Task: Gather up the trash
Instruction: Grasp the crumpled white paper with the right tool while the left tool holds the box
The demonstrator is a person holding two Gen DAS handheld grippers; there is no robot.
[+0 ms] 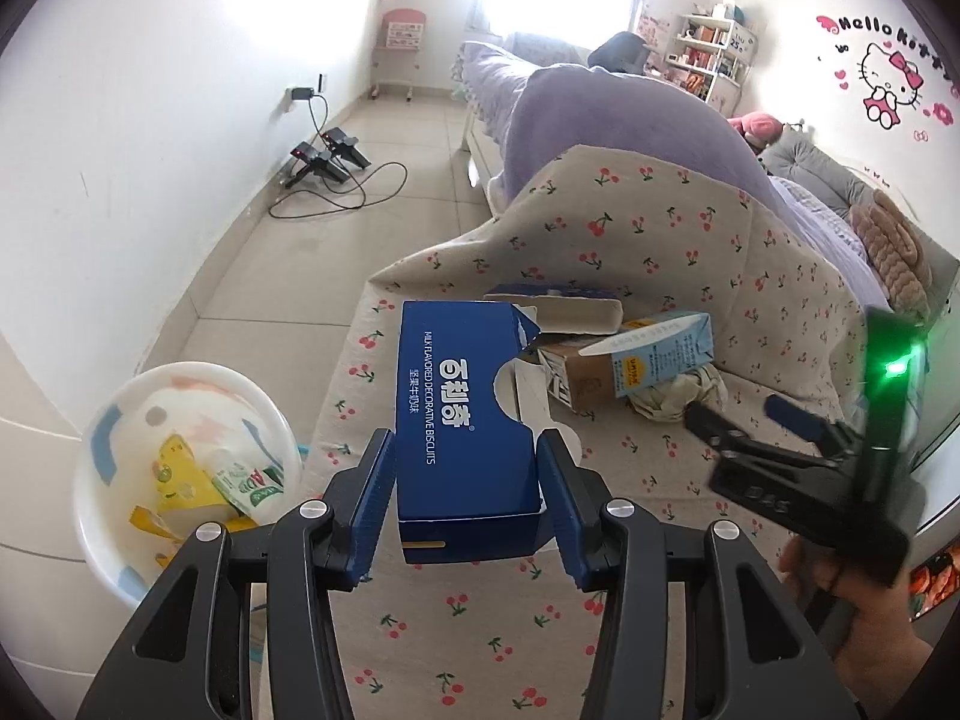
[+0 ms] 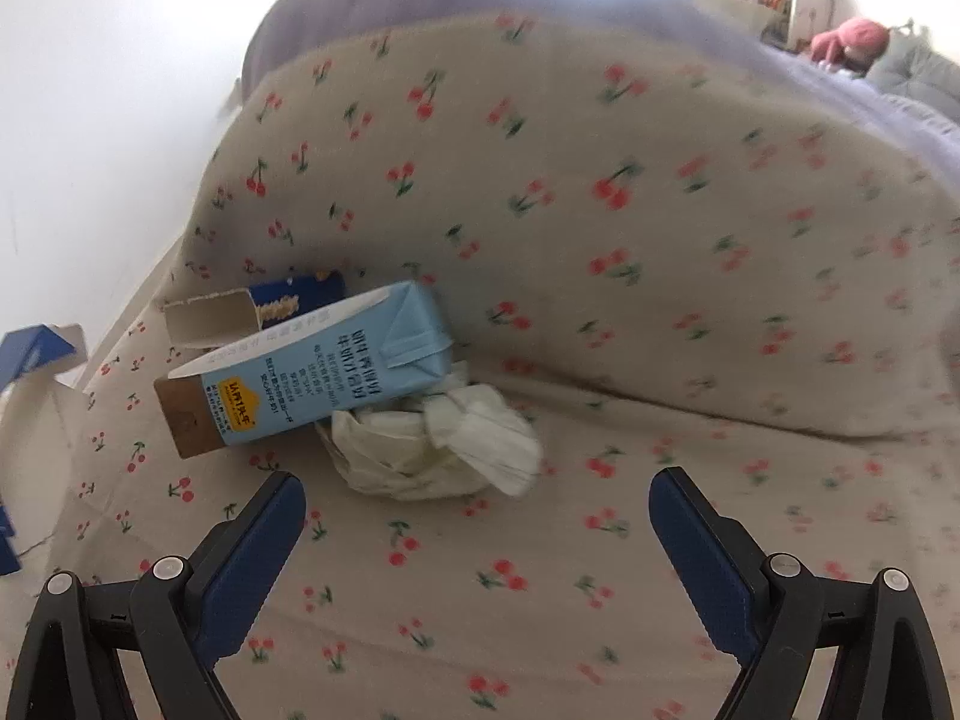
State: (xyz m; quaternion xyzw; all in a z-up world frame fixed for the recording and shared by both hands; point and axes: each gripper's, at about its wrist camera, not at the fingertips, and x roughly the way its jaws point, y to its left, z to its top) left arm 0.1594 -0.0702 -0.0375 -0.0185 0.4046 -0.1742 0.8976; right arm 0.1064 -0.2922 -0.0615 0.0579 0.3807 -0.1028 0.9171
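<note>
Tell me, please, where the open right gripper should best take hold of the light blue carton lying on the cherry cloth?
Probably across the light blue carton's long flat sides at mid-length, coming from above: it lies tilted on the crumpled tissue, brown end nearest the right gripper.

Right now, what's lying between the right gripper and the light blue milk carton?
In the right wrist view, only the crumpled tissue and bare cherry-print cloth lie between the right gripper and the milk carton.

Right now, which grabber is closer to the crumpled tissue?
Right. The right gripper sits open just in front of the crumpled tissue. The left gripper is farther back toward the white bin, its jaws shut on the blue biscuit box.
</note>
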